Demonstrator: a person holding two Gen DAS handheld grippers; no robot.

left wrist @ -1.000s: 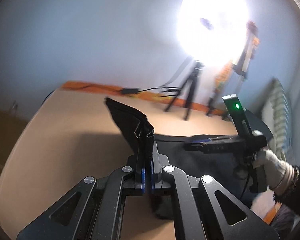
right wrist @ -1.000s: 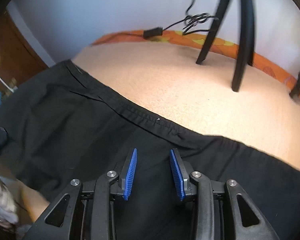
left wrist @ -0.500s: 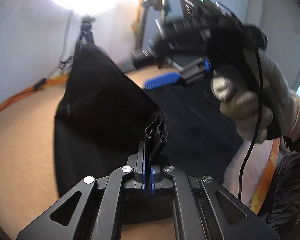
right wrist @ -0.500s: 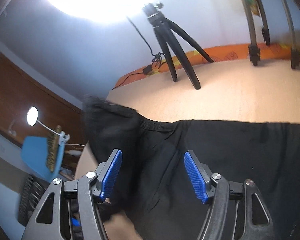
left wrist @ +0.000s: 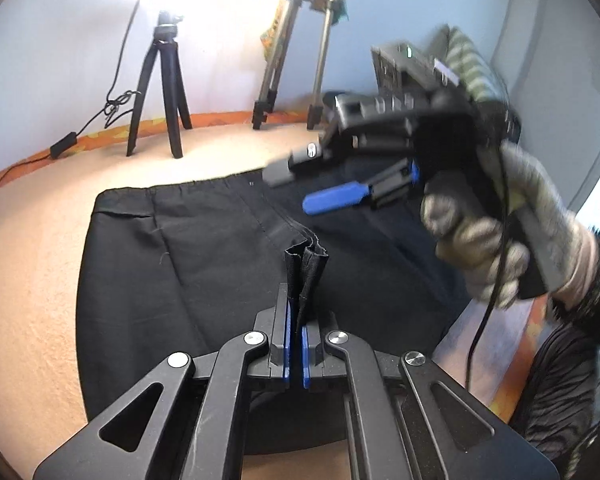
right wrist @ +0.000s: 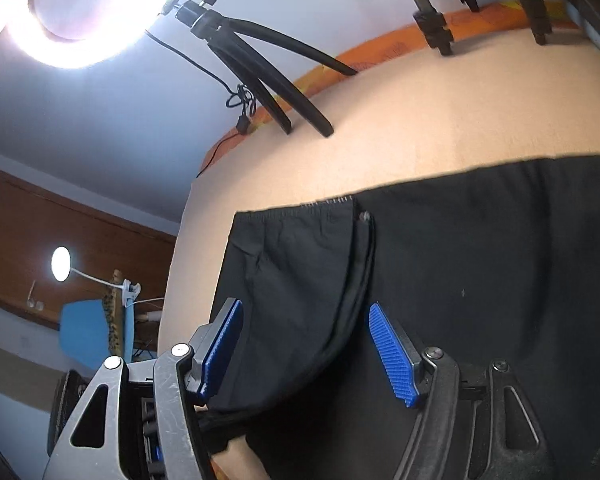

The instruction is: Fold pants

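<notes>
Now, left tongs [left wrist: 295, 332] clenched on bunched black pants [left wrist: 220, 248] hem, ribbed right tongs [right wrist: 306, 354] released.

no readable text, labels, brands or numbers anywhere

left wrist – close, downward | right wrist – same | shared: pants [left wrist: 204, 264]

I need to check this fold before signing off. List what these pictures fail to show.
- Pants: the near edge is hidden behind the left gripper in the left wrist view; the right side runs off the frame in the right wrist view.
- Right gripper: blurred in the left wrist view.
- Layers under the folded flap: covered by the cloth itself.
</notes>
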